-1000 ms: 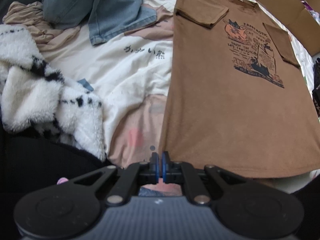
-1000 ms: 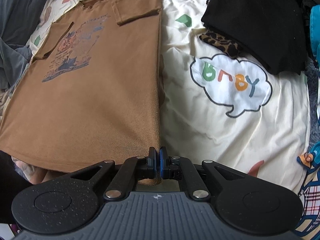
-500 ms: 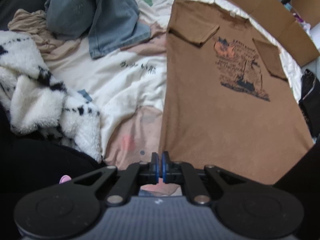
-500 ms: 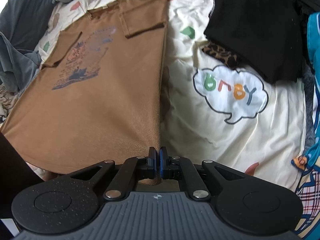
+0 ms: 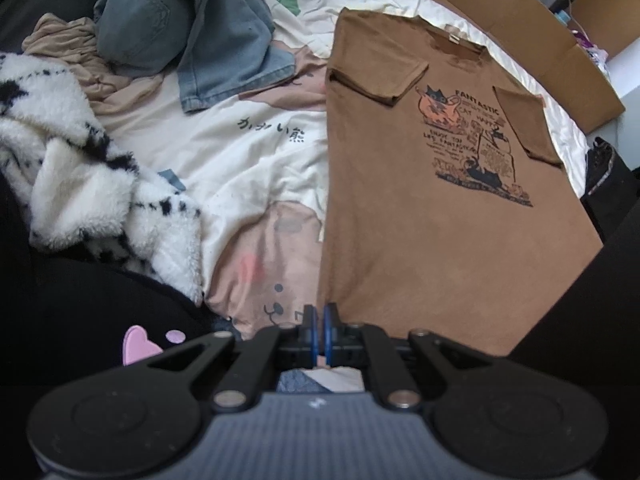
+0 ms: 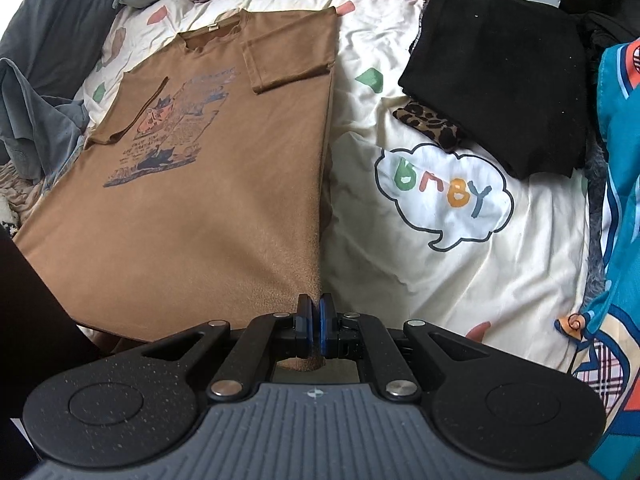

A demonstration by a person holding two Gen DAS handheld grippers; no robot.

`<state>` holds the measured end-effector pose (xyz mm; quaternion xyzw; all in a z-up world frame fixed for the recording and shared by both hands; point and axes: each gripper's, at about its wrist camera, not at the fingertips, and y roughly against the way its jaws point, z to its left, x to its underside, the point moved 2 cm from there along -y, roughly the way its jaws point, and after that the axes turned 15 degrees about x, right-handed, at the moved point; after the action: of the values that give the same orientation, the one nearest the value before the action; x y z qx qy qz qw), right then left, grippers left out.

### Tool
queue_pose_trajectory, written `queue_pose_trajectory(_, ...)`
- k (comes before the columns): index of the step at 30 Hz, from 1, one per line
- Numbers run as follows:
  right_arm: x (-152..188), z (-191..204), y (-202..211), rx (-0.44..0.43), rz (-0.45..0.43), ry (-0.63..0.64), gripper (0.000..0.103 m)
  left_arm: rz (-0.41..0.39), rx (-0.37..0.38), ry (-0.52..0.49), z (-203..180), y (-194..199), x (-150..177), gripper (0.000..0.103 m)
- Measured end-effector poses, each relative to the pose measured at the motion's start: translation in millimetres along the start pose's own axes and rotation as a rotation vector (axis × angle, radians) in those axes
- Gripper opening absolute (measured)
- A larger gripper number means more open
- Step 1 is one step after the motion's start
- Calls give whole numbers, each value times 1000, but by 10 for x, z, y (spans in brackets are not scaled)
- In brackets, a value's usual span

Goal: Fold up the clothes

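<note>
Currently the brown T-shirt point(image 5: 432, 208) lies print-up on the bed point(image 6: 440, 240), both sleeves already folded inward. Left hand-held gripper point(image 5: 319, 330) and right hand-held gripper point(image 6: 316, 330) each pinch a hem corner. The bottom-to-collar fold remains, by my judgement.

Soft daylight is coming from the far side, leaving near corners falling into black. Fisheye bending is curving the bed point(image 6: 460, 264) edges. Left view is looking slightly hazy; no glare showing.
</note>
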<state>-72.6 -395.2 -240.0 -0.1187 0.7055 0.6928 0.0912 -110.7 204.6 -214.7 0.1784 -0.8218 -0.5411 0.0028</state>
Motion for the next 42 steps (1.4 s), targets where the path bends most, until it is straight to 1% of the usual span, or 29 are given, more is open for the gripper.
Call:
queue_pose_trajectory(3, -8, 20, 39, -1, -10, -4, 1, -14, 7, 4, -3, 0, -35, 3)
queue_pose_trajectory(7, -101, 39, 115, -1, -34, -2, 1, -42, 19, 1, -33, 32, -137, 3)
queue_pose_trajectory(16, -477, 64, 289, 4, -100, -20, 1, -123, 44, -22, -142, 185, -500, 3)
queue_pose_trajectory(29, -998, 55, 492, 11, -162, -41, 1, -252, 106, -64, -475, 450, -1010, 3)
queue_pose_trajectory(36, -1236, 45, 565, -8, -210, -40, 1, -290, 96, -63, -540, 546, -1280, 3)
queue_pose_trajectory(42, -1417, 69, 560, -32, -239, -35, 1, -310, 83, -76, -681, 602, -1509, 3)
